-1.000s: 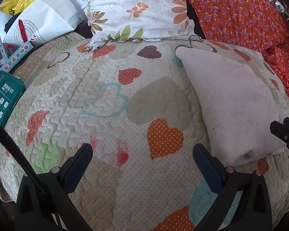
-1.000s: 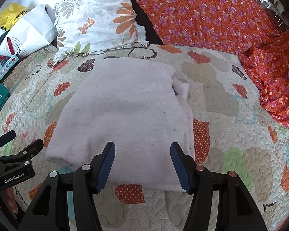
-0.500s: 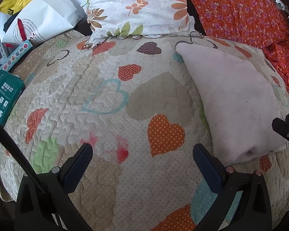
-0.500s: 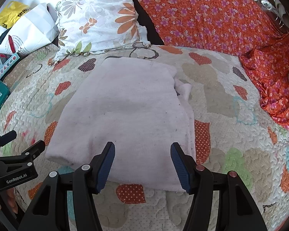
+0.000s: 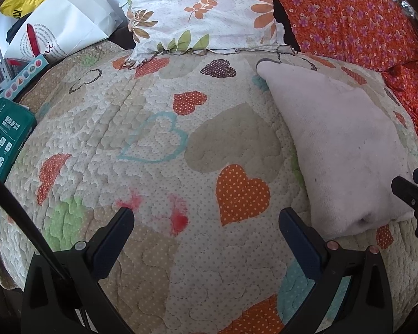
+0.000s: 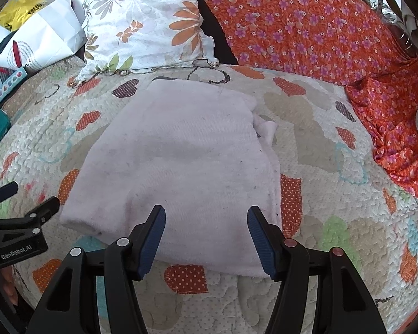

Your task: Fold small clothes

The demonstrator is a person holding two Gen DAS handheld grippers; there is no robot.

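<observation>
We see the bed (image 6: 334, 253) first, covered by a quilt with heart patches, with a flowered pillow (image 6: 150, 25) and an orange flowered cloth (image 6: 306, 25) at the far side and a white bag (image 5: 67, 27) at the far left. In the middle of the bed lies the small pale pink garment (image 6: 186, 161), already folded into a flat, roughly rectangular bundle, with one loose bit of fabric poking out at its right edge. We judge the fold nearly done; what seems left is tucking that edge or one last fold, then setting the garment aside.

Our right hand-held gripper (image 6: 206, 231) hovers over the near edge of the garment, jaws partly open, holding nothing. Our left hand-held gripper (image 5: 206, 233) sits over bare quilt just left of the garment, jaws wide apart and empty.

Compared with a second ago, almost nothing differs: both hand-held grippers keep their places and openings, and the garment lies unchanged.
</observation>
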